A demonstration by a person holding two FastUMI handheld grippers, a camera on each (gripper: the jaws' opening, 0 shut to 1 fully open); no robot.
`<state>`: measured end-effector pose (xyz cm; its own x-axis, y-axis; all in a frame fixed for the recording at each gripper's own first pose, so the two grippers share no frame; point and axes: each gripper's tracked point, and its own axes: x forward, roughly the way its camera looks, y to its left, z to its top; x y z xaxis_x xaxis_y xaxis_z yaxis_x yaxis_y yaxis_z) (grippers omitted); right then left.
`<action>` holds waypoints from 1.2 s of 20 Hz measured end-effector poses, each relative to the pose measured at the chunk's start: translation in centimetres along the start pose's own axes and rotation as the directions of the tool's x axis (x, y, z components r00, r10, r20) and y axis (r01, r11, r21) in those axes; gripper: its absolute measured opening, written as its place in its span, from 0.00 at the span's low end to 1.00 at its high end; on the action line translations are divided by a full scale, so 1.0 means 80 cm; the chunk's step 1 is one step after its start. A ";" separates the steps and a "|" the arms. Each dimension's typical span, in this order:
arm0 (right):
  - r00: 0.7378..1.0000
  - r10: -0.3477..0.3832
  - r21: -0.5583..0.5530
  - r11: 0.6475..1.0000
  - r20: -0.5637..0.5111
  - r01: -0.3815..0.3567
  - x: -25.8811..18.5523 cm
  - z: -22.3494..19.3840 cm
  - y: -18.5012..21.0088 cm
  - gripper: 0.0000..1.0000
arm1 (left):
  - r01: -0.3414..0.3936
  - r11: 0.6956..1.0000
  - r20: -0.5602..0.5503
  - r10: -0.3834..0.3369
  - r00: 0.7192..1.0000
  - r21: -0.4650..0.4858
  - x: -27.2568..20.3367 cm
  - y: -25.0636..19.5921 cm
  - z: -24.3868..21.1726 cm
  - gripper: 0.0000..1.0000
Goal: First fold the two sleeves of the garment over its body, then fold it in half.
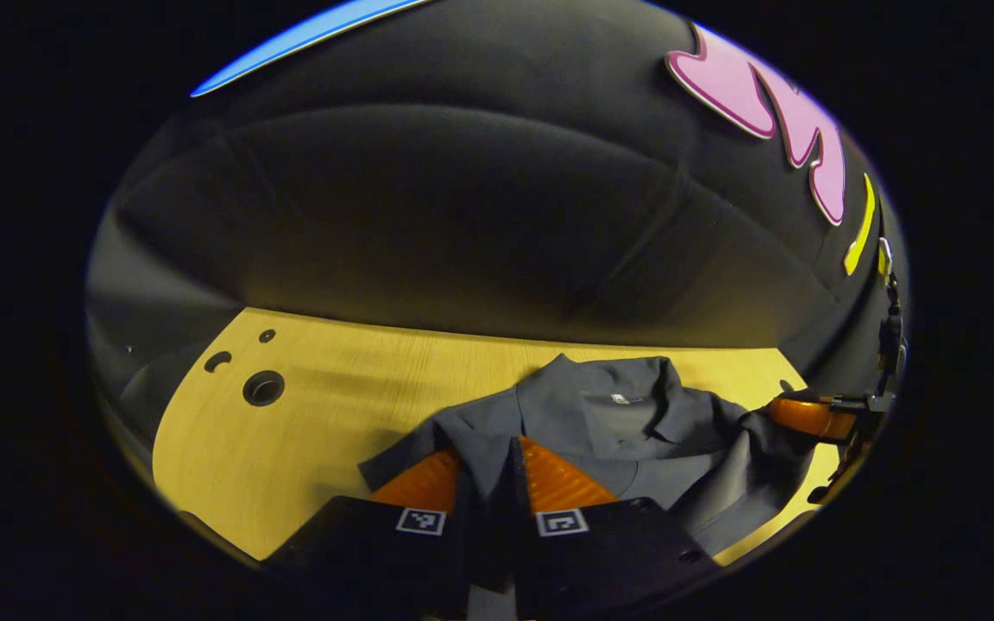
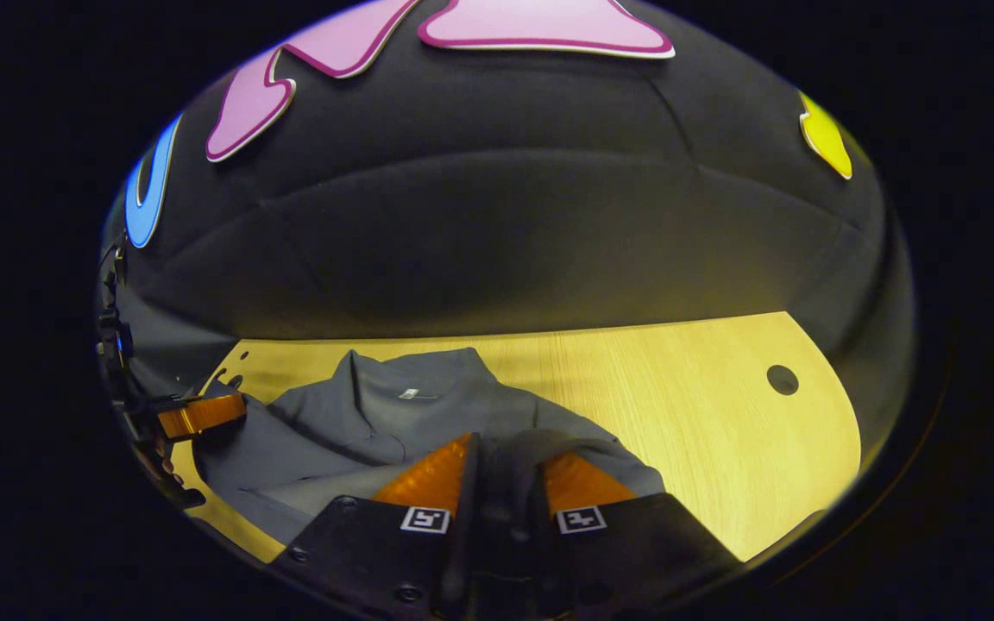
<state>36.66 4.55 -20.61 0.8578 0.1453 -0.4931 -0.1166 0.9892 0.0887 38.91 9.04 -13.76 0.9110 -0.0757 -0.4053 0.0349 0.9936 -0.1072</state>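
A grey collared garment (image 1: 618, 423) lies rumpled on the wooden table (image 1: 333, 414), its collar toward the booth wall. In the left gripper view, my left gripper (image 1: 488, 455) is shut on a fold of the garment's grey cloth at its near left sleeve, which runs up between the orange fingers (image 1: 562, 483). The right gripper (image 1: 808, 416) shows at the far right edge, against the garment's other side. In the right gripper view, my right gripper (image 2: 510, 450) is shut on a bunch of the garment's (image 2: 376, 423) cloth at its near right edge. The left gripper (image 2: 199, 414) is at the far left.
The table has round holes (image 1: 263, 388) near its far left corner and one hole (image 2: 782, 379) near its far right corner. Bare wood (image 2: 704, 414) stretches to the right of the garment. The black cloth wall stands right behind the table.
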 end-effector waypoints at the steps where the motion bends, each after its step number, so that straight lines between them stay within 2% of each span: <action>1: 1.000 0.006 0.004 1.000 -0.008 -0.006 0.000 -0.003 0.002 0.44 | -0.009 1.000 -0.004 0.009 1.000 0.013 -0.005 0.001 0.000 0.26; 4: 1.000 0.002 -0.030 1.000 -0.010 -0.002 -0.016 -0.001 -0.004 0.84 | -0.039 0.999 0.043 0.038 0.998 0.022 -0.027 0.011 0.024 0.65; 5: 1.000 -0.004 -0.044 0.999 -0.002 0.004 -0.026 0.003 -0.007 0.90 | -0.043 0.999 0.067 0.042 0.997 0.013 -0.041 0.014 0.034 0.78; 6: 1.000 -0.005 -0.049 0.999 0.013 0.006 -0.040 0.010 -0.010 0.87 | -0.046 0.999 0.081 0.045 0.996 0.010 -0.054 0.019 0.040 0.93; 7: 1.000 -0.009 -0.052 0.999 0.026 0.010 -0.052 0.018 -0.012 1.00 | -0.049 0.999 0.090 0.047 0.995 0.013 -0.066 0.022 0.045 0.94; 8: 0.999 -0.015 -0.054 0.998 0.040 0.017 -0.066 0.026 -0.015 1.00 | -0.056 0.998 0.100 0.054 0.994 0.017 -0.082 0.027 0.049 0.96; 9: 0.998 -0.019 -0.056 0.998 0.053 0.022 -0.081 0.033 -0.017 0.89 | -0.067 0.997 0.111 0.064 0.992 0.024 -0.096 0.032 0.054 0.96; 10: 0.997 -0.024 -0.058 0.998 0.072 0.028 -0.096 0.038 -0.020 0.89 | -0.081 0.996 0.128 0.076 0.989 0.031 -0.114 0.036 0.061 0.96; 11: 0.995 -0.029 -0.060 0.998 0.092 0.035 -0.113 0.044 -0.020 0.99 | -0.090 0.995 0.148 0.084 0.985 0.034 -0.134 0.038 0.066 0.96; 14: 0.986 -0.037 -0.041 0.998 0.164 0.045 -0.173 0.056 -0.012 0.99 | -0.106 0.993 0.222 0.094 0.971 0.046 -0.201 0.039 0.083 0.96; 18: 0.980 -0.011 -0.052 0.998 0.201 0.022 -0.256 0.052 0.019 0.99 | -0.159 0.983 0.357 0.117 0.927 0.089 -0.302 0.040 0.101 0.96; 21: 0.972 -0.003 -0.087 0.996 0.235 0.024 -0.299 0.039 0.037 0.99 | -0.125 0.988 0.405 0.079 0.911 0.088 -0.368 0.018 0.093 0.96; 24: 0.964 0.023 -0.080 0.997 0.264 -0.002 -0.338 0.027 0.064 0.99 | -0.123 0.986 0.439 0.062 0.897 0.111 -0.417 0.004 0.068 0.96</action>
<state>13.94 5.66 -4.91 0.9567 0.1577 -0.2447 -0.1576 0.9873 0.0202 10.78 12.31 4.64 0.9991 0.0303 0.0282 -0.0316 0.9985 0.0448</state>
